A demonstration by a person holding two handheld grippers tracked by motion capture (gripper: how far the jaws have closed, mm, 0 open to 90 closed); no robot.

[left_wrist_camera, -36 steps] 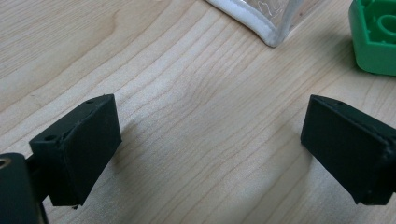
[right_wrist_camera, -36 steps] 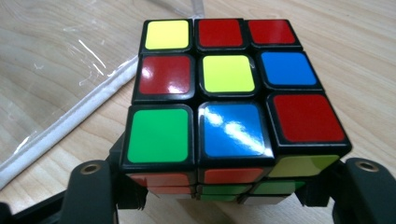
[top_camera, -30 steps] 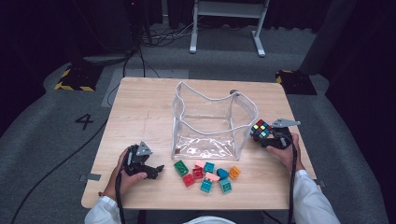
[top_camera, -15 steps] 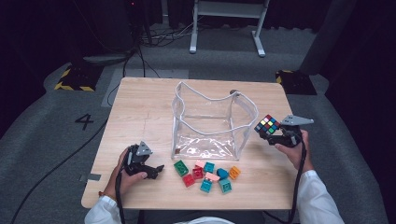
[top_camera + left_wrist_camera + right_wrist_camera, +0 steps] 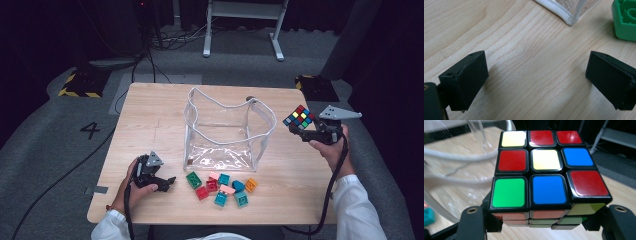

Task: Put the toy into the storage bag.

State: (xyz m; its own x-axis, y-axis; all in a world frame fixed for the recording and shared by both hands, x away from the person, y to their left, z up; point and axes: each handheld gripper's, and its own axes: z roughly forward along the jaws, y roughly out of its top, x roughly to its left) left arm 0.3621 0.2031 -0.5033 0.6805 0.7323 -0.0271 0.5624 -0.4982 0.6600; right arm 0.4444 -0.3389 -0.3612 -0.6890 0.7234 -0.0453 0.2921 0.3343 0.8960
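The puzzle cube (image 5: 299, 117) is clamped between the jaws of the right gripper (image 5: 303, 126) and held in the air off the table's right edge, just right of the clear plastic bag (image 5: 227, 131). In the right gripper view, the cube (image 5: 549, 177) shows its top face of red, yellow, blue and green squares. The left gripper (image 5: 165, 183) rests low on the wooden table (image 5: 150, 115) at front left, jaws spread wide on bare wood, near a green block (image 5: 625, 18).
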